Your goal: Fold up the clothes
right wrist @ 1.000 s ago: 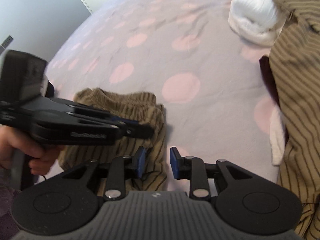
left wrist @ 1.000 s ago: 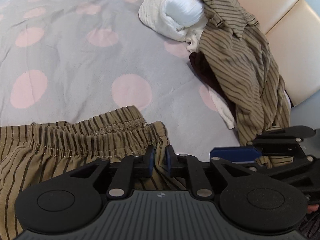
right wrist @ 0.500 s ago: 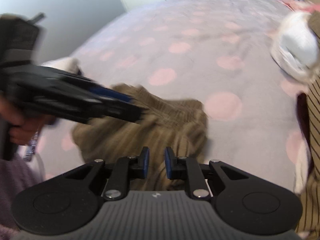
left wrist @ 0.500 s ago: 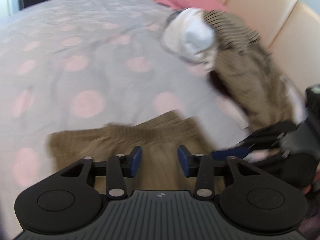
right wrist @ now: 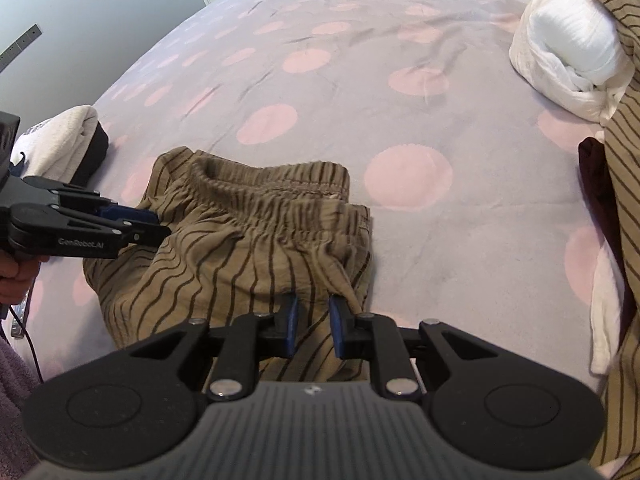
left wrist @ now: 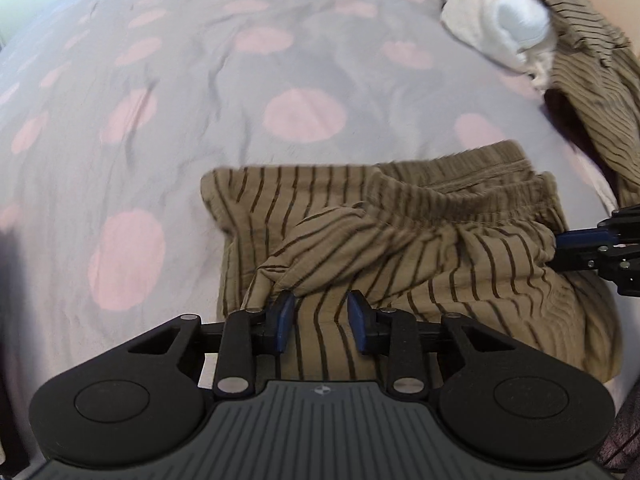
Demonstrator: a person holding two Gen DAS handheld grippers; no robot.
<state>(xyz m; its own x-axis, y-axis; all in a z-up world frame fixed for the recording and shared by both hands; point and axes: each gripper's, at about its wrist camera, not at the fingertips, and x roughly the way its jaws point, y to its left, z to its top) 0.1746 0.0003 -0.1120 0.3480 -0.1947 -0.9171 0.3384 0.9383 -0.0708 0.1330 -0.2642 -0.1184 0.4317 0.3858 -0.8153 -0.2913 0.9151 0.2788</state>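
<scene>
Brown striped shorts [left wrist: 400, 248] lie crumpled on the bed, waistband on the far side; they also show in the right wrist view [right wrist: 248, 240]. My left gripper [left wrist: 320, 316] is open, its blue pads either side of a raised fold of the shorts. It also shows from the side in the right wrist view [right wrist: 136, 224], at the shorts' left edge. My right gripper [right wrist: 312, 320] is partly open over the shorts' near right edge, cloth between the pads but not pinched. It shows in the left wrist view [left wrist: 576, 244] at the shorts' right side.
The bed has a grey cover with pink dots [left wrist: 200, 100]. A pile with a white rolled garment [right wrist: 572, 52] and a striped brown shirt [right wrist: 624, 168] lies at the right. A folded white and dark garment [right wrist: 68, 140] lies at the left bed edge.
My left gripper has let go of the waistband, opened and moved left over the shorts. My right gripper has moved in over the shorts' right edge. The shorts now lie bunched.
</scene>
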